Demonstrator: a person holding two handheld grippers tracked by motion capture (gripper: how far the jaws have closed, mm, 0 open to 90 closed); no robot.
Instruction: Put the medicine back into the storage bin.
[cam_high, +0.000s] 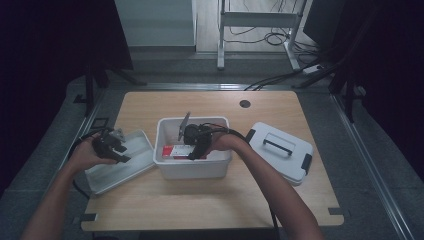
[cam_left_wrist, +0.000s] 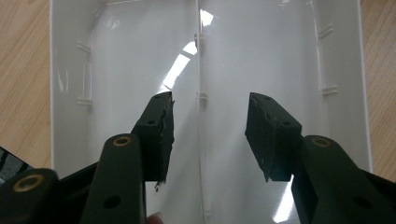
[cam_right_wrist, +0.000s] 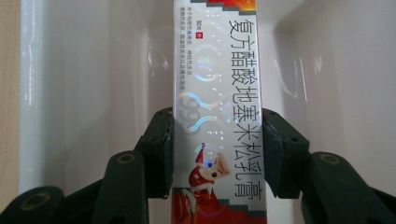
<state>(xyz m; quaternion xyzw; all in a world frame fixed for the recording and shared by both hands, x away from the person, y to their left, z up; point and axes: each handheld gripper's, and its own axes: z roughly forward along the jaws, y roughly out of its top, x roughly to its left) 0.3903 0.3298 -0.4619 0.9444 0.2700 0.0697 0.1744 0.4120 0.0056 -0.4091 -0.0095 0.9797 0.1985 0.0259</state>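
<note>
From the high view I see my right gripper reaching down into the white bin at the middle of the table, its tip at a red and white carton lying inside. That view is too coarse to show the grip. The right gripper view settles it: both jaws are pressed flat against the long sides of the carton, which stands lengthwise between them, silver with Chinese print and red ends, the bin's white walls behind.

My left gripper hovers over the shallow white tray left of the bin. The left gripper view shows its jaws spread wide with nothing between them, above the tray's centre ridge.

Right of the bin lies the white lid, black handle up, seen from the high view
</note>
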